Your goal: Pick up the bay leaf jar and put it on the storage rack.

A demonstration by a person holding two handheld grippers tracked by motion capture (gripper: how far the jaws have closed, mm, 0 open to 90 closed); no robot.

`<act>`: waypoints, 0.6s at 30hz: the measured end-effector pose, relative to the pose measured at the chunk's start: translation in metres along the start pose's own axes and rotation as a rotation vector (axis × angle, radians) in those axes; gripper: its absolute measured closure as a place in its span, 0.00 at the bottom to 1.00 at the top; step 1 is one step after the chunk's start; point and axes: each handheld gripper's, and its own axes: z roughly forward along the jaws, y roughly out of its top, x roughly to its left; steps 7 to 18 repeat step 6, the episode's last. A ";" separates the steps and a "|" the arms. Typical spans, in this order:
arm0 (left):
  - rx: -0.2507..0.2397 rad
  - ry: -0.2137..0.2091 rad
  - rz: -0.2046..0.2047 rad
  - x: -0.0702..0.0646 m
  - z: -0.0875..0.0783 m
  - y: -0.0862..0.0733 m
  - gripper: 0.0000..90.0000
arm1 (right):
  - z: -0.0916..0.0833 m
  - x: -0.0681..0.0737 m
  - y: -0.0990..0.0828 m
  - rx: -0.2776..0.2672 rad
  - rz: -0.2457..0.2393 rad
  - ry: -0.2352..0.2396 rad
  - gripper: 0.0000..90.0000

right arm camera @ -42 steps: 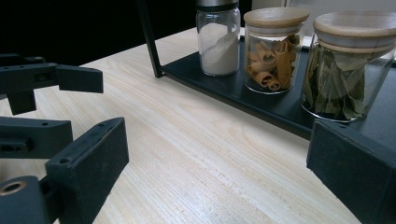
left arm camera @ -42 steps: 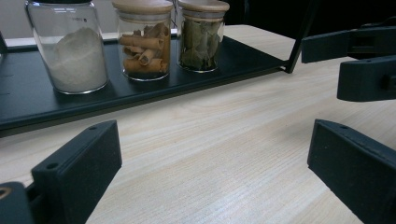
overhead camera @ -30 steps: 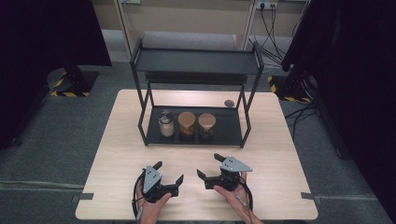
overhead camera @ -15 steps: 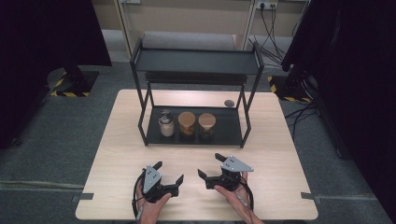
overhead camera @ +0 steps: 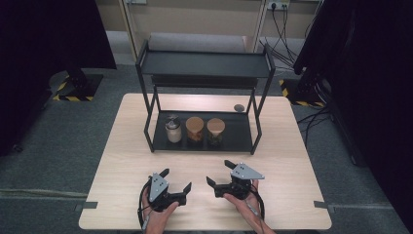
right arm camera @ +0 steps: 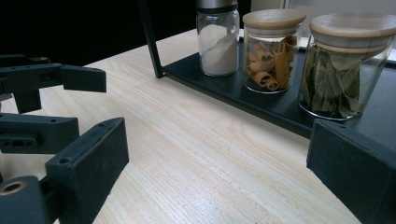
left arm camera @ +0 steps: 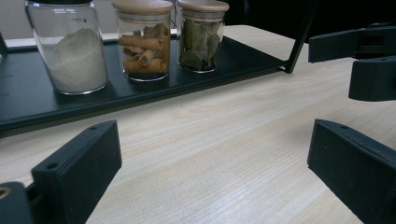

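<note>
Grippers resting on table near edge: left gripper (overhead camera: 176, 185) and right gripper (overhead camera: 217, 181), jaws wide, holding nothing. Three jars (overhead camera: 195, 129) are standing well apart on rack's lower shelf (overhead camera: 238, 139); reaching forward likely comes next.

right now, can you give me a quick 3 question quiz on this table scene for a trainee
1. True or false: the three jars stand on the top shelf of the black rack.
2. Which jar has a metal lid and not a wooden one? A) white powder jar B) cinnamon stick jar C) bay leaf jar
3. Fill in: the left gripper and the right gripper both rest on the table with jaws ____ and nothing between them.

Key:
1. False; they stand on the bottom shelf.
2. A
3. open
</note>
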 end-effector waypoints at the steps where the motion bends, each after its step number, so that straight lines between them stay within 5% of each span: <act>1: 0.000 0.000 0.000 0.000 0.000 0.000 0.03 | 0.000 0.000 0.000 0.000 0.000 -0.001 0.07; 18: 0.001 0.001 0.000 0.000 0.000 0.000 0.03 | 0.000 0.000 0.000 -0.002 0.000 -0.001 0.07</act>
